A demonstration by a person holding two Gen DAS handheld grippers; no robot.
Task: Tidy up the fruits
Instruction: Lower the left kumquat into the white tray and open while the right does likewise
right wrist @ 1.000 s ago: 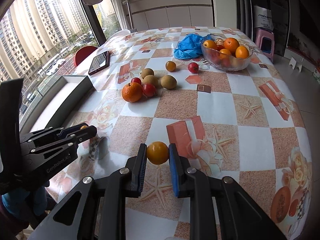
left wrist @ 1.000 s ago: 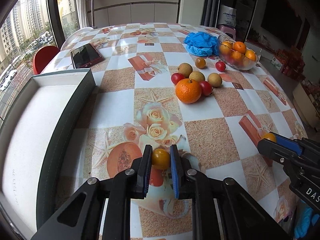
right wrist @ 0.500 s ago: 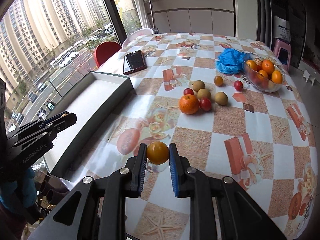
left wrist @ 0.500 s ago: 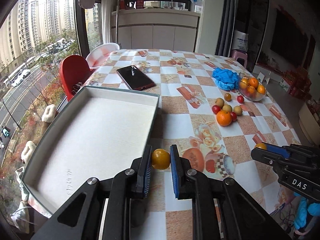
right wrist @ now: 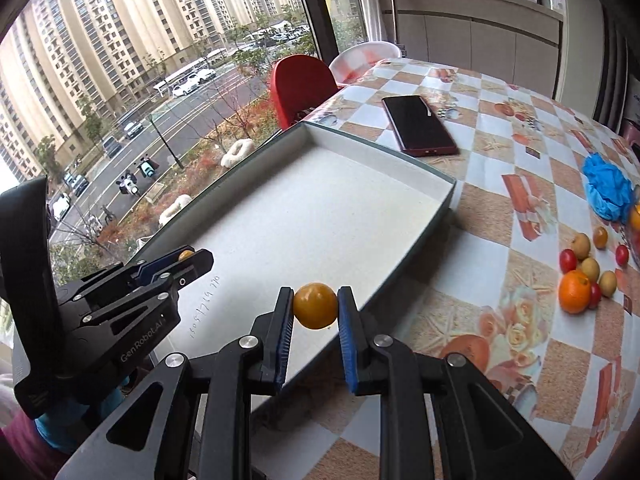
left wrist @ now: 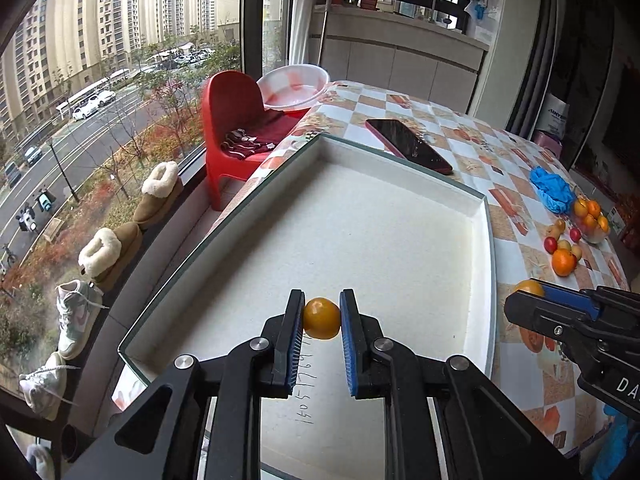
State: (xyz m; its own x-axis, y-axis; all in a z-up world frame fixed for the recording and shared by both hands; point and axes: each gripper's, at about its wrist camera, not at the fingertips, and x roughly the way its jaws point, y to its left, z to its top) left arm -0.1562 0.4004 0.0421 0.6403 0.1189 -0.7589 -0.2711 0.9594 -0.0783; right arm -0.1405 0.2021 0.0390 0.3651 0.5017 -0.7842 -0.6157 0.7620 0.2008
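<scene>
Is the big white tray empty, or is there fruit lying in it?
Empty: the tray's white floor is bare. Only handwriting marks it.

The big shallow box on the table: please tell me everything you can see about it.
The box is a wide, shallow rectangular tray with low grey-green walls and a white, slightly grainy inside, like cardboard. It lies flat at the table edge nearest the window. Nothing lies in it; handwritten digits mark its floor. A dark phone lies just beyond its far wall. The left gripper holds a small orange fruit above it.
</scene>
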